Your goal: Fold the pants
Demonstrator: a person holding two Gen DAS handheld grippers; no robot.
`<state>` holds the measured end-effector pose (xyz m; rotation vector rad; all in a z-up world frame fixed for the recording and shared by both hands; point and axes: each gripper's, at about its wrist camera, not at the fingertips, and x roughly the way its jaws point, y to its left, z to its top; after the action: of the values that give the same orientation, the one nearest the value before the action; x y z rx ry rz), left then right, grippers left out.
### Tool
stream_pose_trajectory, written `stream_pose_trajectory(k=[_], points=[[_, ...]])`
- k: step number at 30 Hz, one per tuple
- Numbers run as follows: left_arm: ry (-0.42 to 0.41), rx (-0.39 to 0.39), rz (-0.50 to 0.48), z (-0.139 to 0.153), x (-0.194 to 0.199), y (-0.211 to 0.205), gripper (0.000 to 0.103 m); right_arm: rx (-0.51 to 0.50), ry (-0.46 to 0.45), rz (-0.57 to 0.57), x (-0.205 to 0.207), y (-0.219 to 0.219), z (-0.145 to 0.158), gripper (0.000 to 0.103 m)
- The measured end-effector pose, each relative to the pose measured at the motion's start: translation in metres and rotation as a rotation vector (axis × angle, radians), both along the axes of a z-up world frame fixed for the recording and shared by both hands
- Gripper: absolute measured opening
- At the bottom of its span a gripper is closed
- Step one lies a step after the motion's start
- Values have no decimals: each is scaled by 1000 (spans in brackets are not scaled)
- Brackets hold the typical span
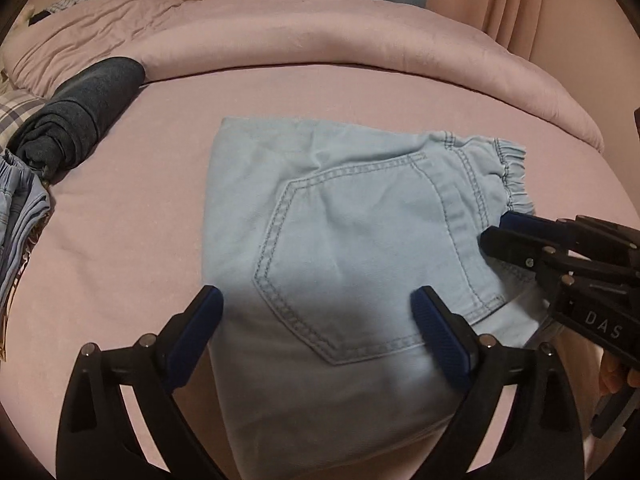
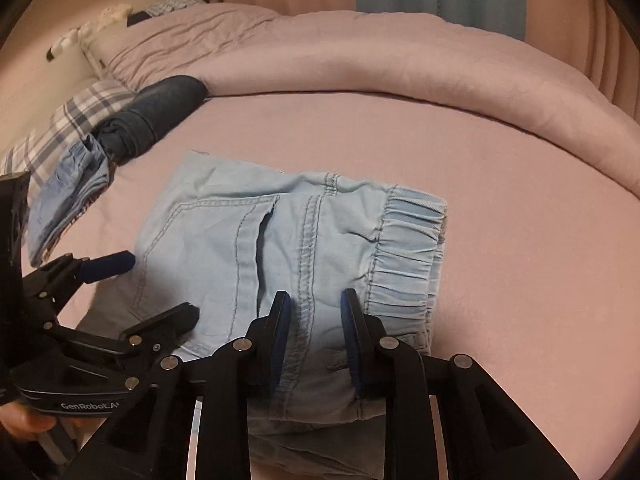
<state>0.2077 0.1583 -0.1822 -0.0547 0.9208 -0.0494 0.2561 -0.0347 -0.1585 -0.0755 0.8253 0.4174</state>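
Observation:
Light blue denim pants (image 1: 340, 248) lie folded into a compact rectangle on the pink bed sheet (image 1: 120, 240), back pocket up, elastic waistband to the right. They also show in the right wrist view (image 2: 280, 248). My left gripper (image 1: 316, 304) is open wide above the near part of the fold, holding nothing; it also shows in the right wrist view (image 2: 160, 288). My right gripper (image 2: 314, 304) is partly open, its fingers straddling the seam beside the waistband (image 2: 408, 256), not clamped. It shows from the side in the left wrist view (image 1: 494, 230).
A rolled dark garment (image 1: 80, 112) and a folded blue garment (image 1: 20, 208) lie at the left by a plaid pillow (image 2: 72, 128). A bunched pink duvet (image 1: 320, 36) runs along the far side. Curtains hang behind.

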Motion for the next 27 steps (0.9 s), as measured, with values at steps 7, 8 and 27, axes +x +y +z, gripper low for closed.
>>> stream_pose_trajectory(k=[7,8,27], points=[[-94,-7,34,53,-37,-2,96,76,-39,-4,-33,-3,42,63],[-107,-6,40,61,-43,-2,97,72,-50,-8,-40,-4,48,64],[-80,11,167,153,-144,-15,102,-17,-128,-57,-133,-12,125,100]])
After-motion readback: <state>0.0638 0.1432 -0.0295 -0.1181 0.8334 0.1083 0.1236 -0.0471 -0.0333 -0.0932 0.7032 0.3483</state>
